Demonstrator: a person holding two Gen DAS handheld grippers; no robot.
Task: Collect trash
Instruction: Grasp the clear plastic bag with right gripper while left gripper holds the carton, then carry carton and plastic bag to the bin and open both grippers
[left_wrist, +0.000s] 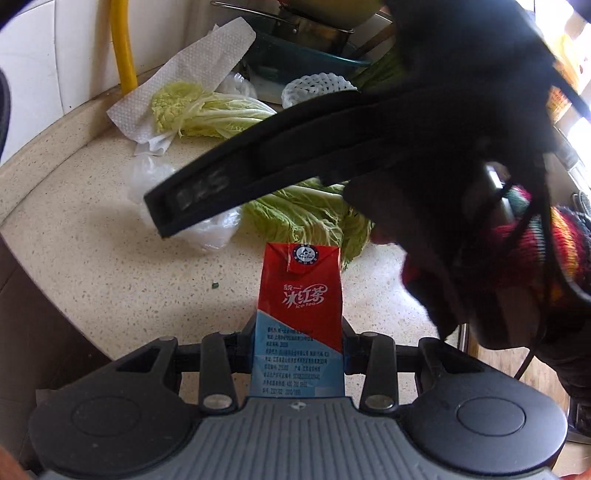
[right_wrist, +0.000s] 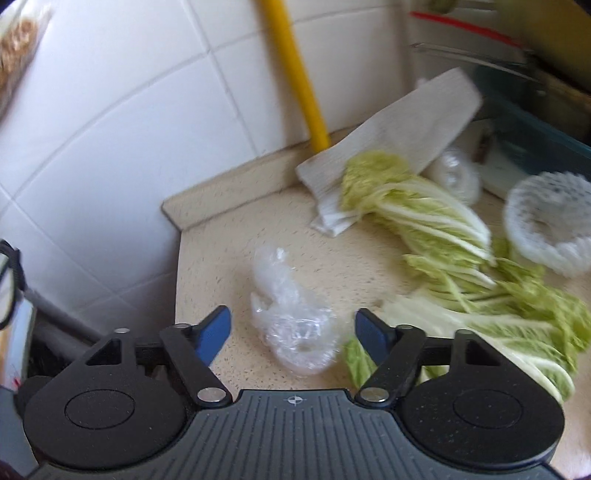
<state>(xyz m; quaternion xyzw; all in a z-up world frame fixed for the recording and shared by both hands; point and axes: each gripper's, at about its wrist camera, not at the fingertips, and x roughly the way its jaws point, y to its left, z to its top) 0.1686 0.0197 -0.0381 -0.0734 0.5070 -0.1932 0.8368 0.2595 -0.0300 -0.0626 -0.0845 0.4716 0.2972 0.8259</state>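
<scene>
Presently: left gripper (left_wrist: 299, 332) clamped on the ice tea carton (left_wrist: 300, 317). Right gripper (right_wrist: 291, 332) hovers, fingers apart, straddling the crumpled plastic wrap (right_wrist: 291, 332) on the counter (right_wrist: 221, 258). Best to lower squarely, close gently, avoiding the cabbage leaf (right_wrist: 480, 332) beside.

Red-and-blue carton (left_wrist: 300, 317) reading "冰红茶", "Ice Tea", small print illegible

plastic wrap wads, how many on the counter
2. One plastic wad lies between the open right tool's fingers; another sits by the paper towel. Cabbage leaves may hide more.
</scene>
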